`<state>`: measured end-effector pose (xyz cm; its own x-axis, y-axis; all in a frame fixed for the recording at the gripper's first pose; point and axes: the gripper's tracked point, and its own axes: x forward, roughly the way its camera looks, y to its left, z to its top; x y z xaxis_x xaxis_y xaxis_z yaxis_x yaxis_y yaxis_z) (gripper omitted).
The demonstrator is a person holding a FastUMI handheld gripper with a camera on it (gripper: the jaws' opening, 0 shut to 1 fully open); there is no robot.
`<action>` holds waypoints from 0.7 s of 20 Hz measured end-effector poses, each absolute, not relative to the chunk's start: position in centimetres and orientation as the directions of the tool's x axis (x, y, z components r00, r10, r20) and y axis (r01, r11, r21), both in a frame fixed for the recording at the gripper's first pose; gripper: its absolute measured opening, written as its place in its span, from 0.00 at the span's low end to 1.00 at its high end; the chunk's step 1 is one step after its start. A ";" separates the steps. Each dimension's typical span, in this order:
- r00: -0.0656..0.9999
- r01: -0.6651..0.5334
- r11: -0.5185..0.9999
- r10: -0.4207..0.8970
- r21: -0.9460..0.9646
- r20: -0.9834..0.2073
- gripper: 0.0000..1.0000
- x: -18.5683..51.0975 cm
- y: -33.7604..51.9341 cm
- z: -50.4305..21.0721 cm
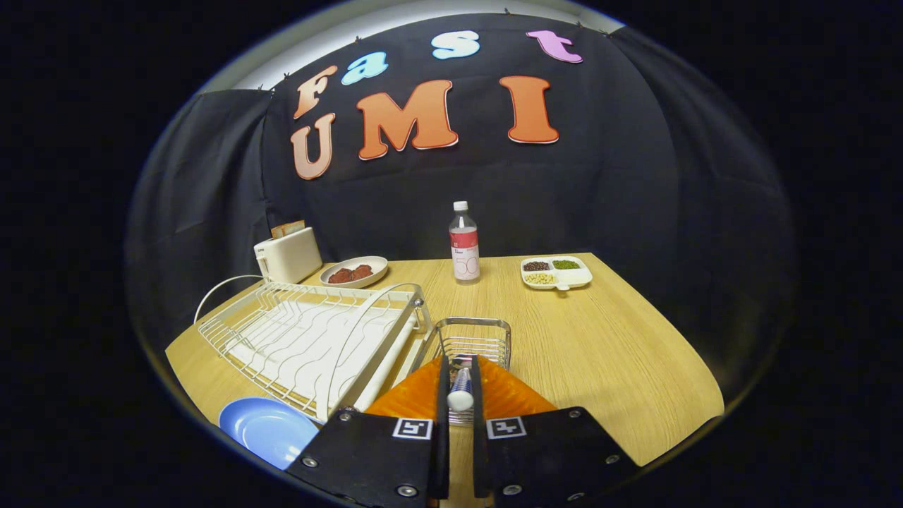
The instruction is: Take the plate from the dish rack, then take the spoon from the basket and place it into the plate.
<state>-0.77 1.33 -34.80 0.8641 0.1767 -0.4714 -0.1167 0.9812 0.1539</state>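
My gripper [460, 377] is shut on the spoon [460, 394], whose pale handle end sticks out between the two fingers. The spoon's far end points into the wire basket [474, 331], which stands just ahead of the fingertips; I cannot tell whether the spoon is clear of it. The blue plate [267, 427] lies flat on the table, left of the fingers and in front of the white wire dish rack [310, 339]. The rack holds no dishes.
Beyond the rack stand a white toaster [288, 255] and an oval dish of reddish food [354, 271]. A water bottle [463, 243] stands behind the basket, and a divided tray of beans [556, 272] sits at the far right. Bare wooden table [607, 353] lies right of the basket.
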 end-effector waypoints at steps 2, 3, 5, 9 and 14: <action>0.852 -0.110 0.982 0.172 0.151 -0.494 0.11 -1.0 1.2 -34.5; 0.847 -0.106 0.983 0.168 0.149 -0.505 0.10 -1.3 1.1 -34.3; 0.840 -0.101 0.985 0.160 0.141 -0.519 0.10 -2.1 0.8 -33.9; 0.836 -0.089 0.988 0.145 0.130 -0.529 0.10 -2.7 0.7 -33.5; 0.832 -0.070 0.986 0.140 0.149 -0.537 0.10 -3.7 0.6 -34.1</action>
<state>-3.68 0.64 -34.09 0.8320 0.1398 -0.5368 -0.0698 0.9864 0.1488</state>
